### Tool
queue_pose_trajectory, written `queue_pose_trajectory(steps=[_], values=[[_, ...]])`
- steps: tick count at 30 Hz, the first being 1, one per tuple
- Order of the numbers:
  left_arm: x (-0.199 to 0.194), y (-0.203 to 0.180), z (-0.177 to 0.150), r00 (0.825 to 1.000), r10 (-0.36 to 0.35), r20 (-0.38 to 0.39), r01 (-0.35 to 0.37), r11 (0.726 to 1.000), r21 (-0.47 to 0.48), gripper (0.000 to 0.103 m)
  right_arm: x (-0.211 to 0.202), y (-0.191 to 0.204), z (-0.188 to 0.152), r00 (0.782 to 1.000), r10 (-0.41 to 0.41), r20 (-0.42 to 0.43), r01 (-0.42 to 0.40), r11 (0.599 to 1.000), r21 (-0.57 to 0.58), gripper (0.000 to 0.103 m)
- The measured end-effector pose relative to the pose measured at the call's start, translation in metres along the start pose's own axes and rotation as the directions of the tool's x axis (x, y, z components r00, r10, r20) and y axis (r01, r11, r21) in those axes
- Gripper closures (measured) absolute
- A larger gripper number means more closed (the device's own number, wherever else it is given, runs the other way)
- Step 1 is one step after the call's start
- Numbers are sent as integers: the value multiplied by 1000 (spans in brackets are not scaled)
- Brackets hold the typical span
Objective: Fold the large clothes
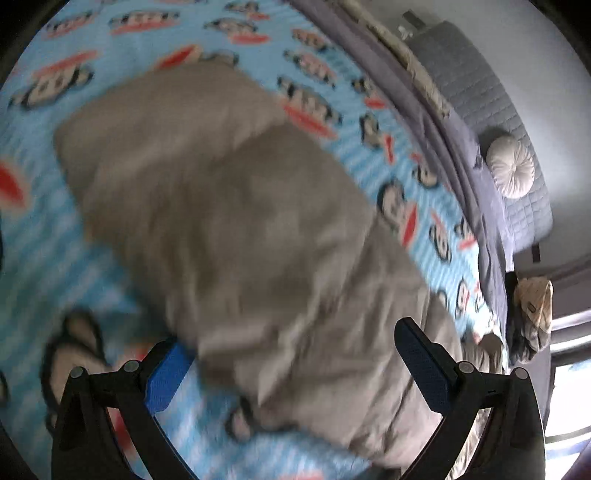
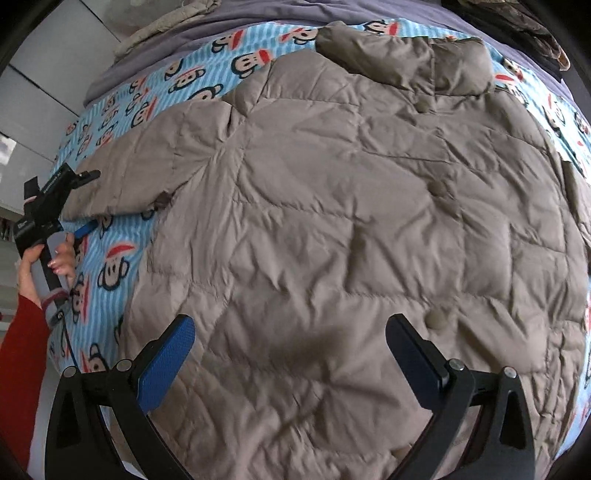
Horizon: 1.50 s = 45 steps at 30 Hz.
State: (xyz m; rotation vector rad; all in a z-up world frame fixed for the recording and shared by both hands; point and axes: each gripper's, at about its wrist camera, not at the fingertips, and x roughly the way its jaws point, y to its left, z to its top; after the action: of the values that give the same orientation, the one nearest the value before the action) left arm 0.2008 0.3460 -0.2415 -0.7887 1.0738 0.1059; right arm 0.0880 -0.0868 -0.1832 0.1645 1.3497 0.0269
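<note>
Bed covered by a light-blue monkey-print blanket (image 2: 110, 266), grey sheet (image 2: 258, 14) at the far edge, a round white cushion (image 1: 511, 170) on a quilted grey pad beyond it in the left wrist view.

Taupe quilted puffer jacket (image 2: 351, 221) lies spread flat, front up, snap buttons running down just right of the right gripper's centre line, collar at the far end.

Right gripper (image 2: 291, 354): jaws wide apart, nothing between them, hovering over the jacket's near hem area.

Left gripper (image 2: 70, 201): seen from the right wrist view at the cuff of the jacket's sleeve (image 2: 122, 184), far off to the right gripper's left, held by a hand (image 2: 55, 254) in a red sleeve. Upper finger lies over the cuff, blue pad shows under it, so the sleeve end is between the jaws. In its own view the jaws stand apart with fabric between them; frame is motion-blurred, so not clamped as far as I can tell.

Risks, my read:
- Puffy slick shell: a shallow bite on the cuff could slip out mid-fold.
- Grabbing too deep could pinch the blanket with the sleeve and drag it.
- Fast moves (blur suggests speed) could bunch the sleeve instead of laying it flat across the body.
- Trapped air may spring the fold back open.
</note>
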Motion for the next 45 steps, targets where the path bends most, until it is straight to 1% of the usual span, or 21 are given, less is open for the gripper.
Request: queue_pose_trajectory(steps=[2,3,4,6,7,11,14,16,17,18,20,22,26,30,34,36,40,41,42,43,45], values=[[1,-4,11,999,28,40,-29,999,16,3,6,4,9,1000,-2,10,2,1000,-5,0],[0,-5,12,996,57,64,-59,998,20,22,9,6,14,1000,-2,16,3,1000,-8,0],[3,-2,21,995,66,69,-68,997,28,56,13,9,21,1000,-4,20,4,1000,-10,0],[11,2,26,999,-28,20,28,999,43,97,19,17,37,999,7,42,-7,1000,-19,0],[13,3,31,998,-65,15,64,998,28,97,20,20,42,998,16,53,-15,1000,-23,0],[-22,-8,25,994,-81,72,73,992,105,97,26,32,67,993,53,102,-51,998,-25,0],[-67,-26,24,979,-162,124,140,976,168,97,37,37,86,984,97,146,-101,995,20,4],[-86,-47,20,970,-195,143,161,962,221,97,48,40,97,973,157,171,-167,985,47,36],[-94,-61,20,966,-212,149,170,952,254,97,57,43,101,966,199,162,-211,976,58,71],[-99,-77,20,962,-226,151,176,941,290,97,68,45,107,960,241,145,-254,964,75,84],[-113,-105,11,955,-264,136,199,909,365,97,93,55,116,945,304,123,-317,943,105,84],[-117,-131,0,950,-294,106,223,876,428,97,109,71,121,943,313,114,-322,944,70,85],[-113,-196,-42,934,-358,4,299,784,544,97,136,94,131,954,299,38,-298,954,-25,85],[-99,-267,-98,923,-373,-94,336,662,670,97,126,63,137,922,385,38,-387,919,69,85],[-60,-319,-169,940,-286,-186,321,556,767,97,92,-6,117,926,353,133,-373,909,188,85],[-31,-338,-209,963,-197,-184,260,495,829,97,73,-57,99,951,258,173,-297,919,258,85],[24,-353,-281,989,-10,-145,139,361,922,97,49,-133,69,972,131,194,-194,913,360,85],[28,-346,-297,992,16,-121,109,332,937,93,42,-148,61,974,111,198,-180,910,373,85],[34,-342,-308,995,45,-90,73,294,953,76,35,-161,57,975,88,203,-161,910,381,85],[35,-338,-317,995,56,-84,66,268,961,45,30,-167,54,976,71,204,-147,912,383,85],[30,-335,-330,996,39,-79,67,252,965,19,20,-180,52,977,46,208,-126,912,390,85]])
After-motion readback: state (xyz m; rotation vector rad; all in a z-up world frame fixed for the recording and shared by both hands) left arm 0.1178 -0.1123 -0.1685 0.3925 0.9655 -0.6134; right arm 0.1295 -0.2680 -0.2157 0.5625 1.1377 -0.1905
